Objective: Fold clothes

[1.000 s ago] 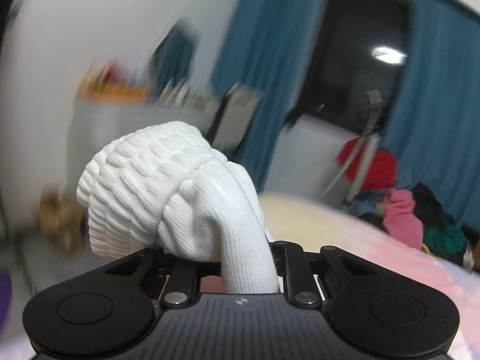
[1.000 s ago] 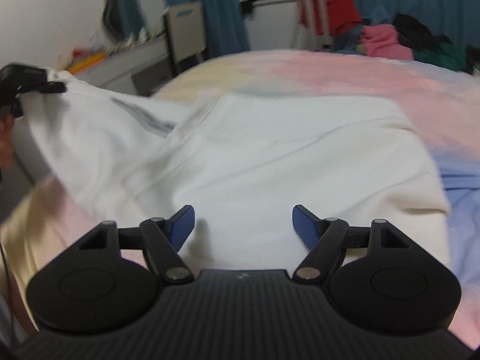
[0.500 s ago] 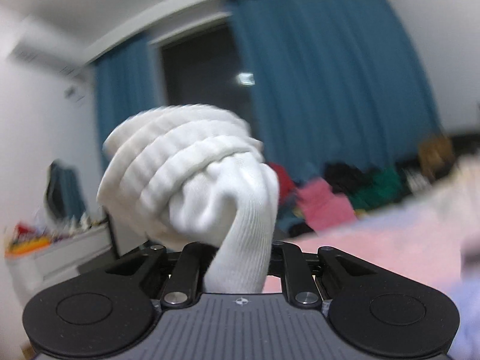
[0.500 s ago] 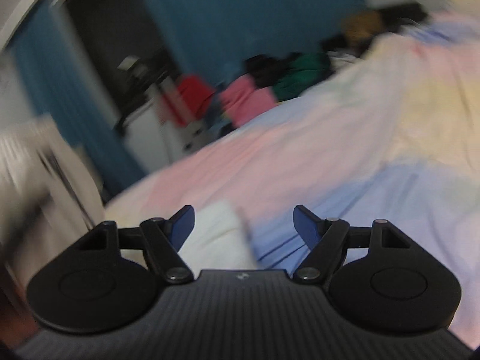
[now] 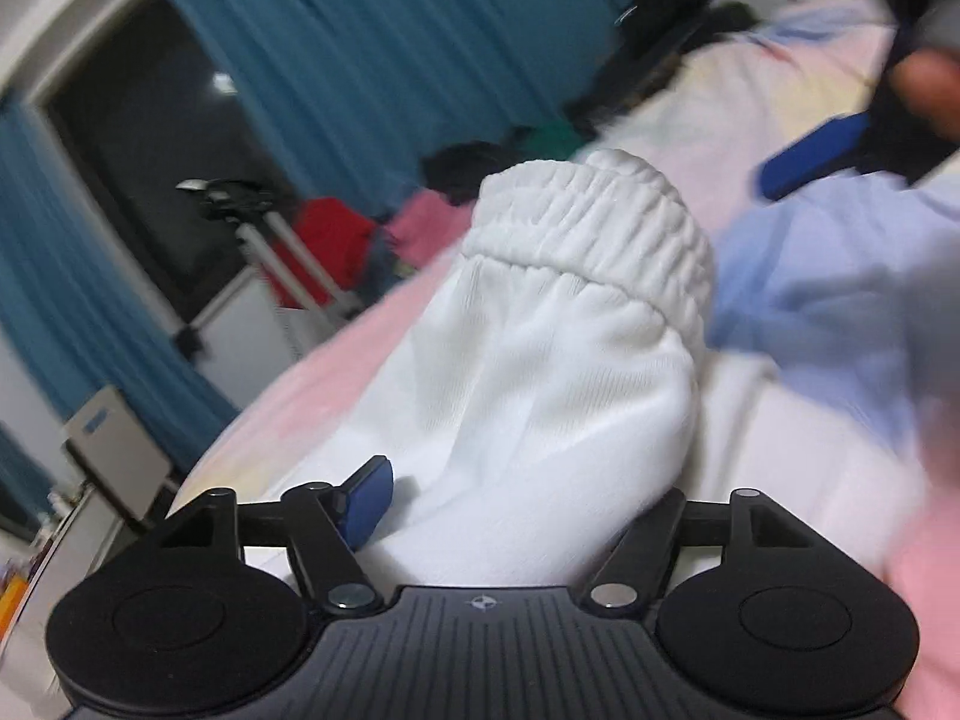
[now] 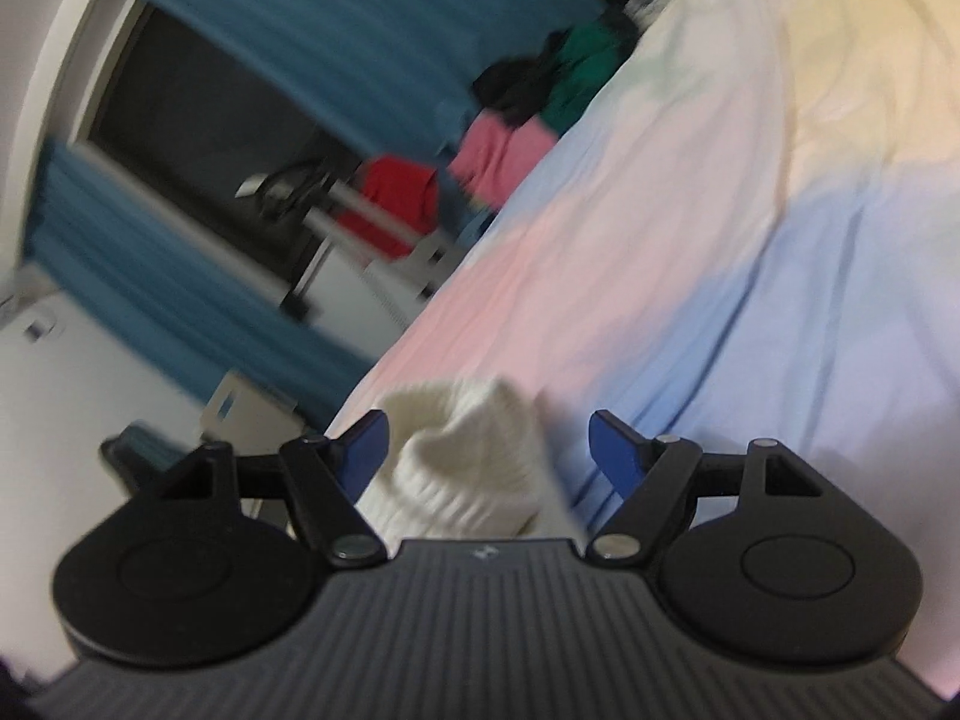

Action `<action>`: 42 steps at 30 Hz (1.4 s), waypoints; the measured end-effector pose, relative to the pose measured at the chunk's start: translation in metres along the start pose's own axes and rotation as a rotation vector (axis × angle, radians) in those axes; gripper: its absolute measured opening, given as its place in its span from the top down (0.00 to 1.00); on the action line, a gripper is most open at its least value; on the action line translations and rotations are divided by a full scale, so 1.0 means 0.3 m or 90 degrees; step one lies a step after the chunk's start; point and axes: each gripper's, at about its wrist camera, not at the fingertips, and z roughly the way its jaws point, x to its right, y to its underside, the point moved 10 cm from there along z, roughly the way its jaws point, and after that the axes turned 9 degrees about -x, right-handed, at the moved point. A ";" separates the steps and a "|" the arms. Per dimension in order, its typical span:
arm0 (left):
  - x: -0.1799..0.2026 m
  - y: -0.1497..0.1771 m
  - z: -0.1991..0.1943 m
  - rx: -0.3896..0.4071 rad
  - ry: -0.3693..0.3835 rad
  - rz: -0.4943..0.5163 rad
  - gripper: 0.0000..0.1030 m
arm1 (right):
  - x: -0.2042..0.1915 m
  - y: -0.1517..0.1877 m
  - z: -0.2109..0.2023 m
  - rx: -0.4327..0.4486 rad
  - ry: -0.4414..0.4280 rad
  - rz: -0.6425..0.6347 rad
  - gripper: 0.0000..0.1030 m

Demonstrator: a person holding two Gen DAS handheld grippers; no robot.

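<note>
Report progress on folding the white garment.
Done: the white garment's sleeve now lies across the bed sheet. In hand: the left gripper has just been opening, its jaws apart with the sleeve between them. The right gripper is open. Left: further folds, and the clothes pile.

Sleeve cuff (image 5: 591, 228) of the knit garment lies on the bed (image 5: 372, 360), between the fingers of the left hand-held gripper (image 5: 516, 498); right hand-held gripper (image 5: 810, 156) hovers beyond it, upper right; clothes pile (image 6: 528, 114) at bed's far edge; tripod (image 6: 336, 210) left of pile, before the window (image 6: 198, 138); curtains (image 6: 336, 18) flank it.
</note>
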 end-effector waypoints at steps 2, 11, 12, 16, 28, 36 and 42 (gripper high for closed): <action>-0.046 0.065 -0.041 -0.003 0.012 0.043 0.29 | -0.022 0.033 0.027 -0.031 -0.007 -0.009 0.25; -0.324 0.383 -0.056 -0.029 -0.001 0.009 0.41 | -0.064 0.127 0.126 -0.094 0.032 -0.059 0.17; -0.356 0.400 -0.053 -0.023 0.009 -0.005 0.47 | -0.065 0.134 0.141 -0.100 0.035 -0.062 0.17; -0.419 0.450 -0.067 -0.018 0.034 -0.016 0.60 | -0.091 0.144 0.148 -0.073 0.062 -0.143 0.32; -0.421 0.568 -0.315 -0.005 0.121 -0.025 0.87 | -0.118 0.162 0.004 -0.029 0.075 -0.178 0.58; -0.308 0.627 -0.286 -0.033 0.100 0.038 0.83 | 0.022 0.195 0.063 -0.074 0.117 -0.112 0.57; -0.309 0.645 -0.282 -0.038 0.109 0.021 0.75 | 0.050 0.207 0.062 -0.101 0.089 -0.047 0.44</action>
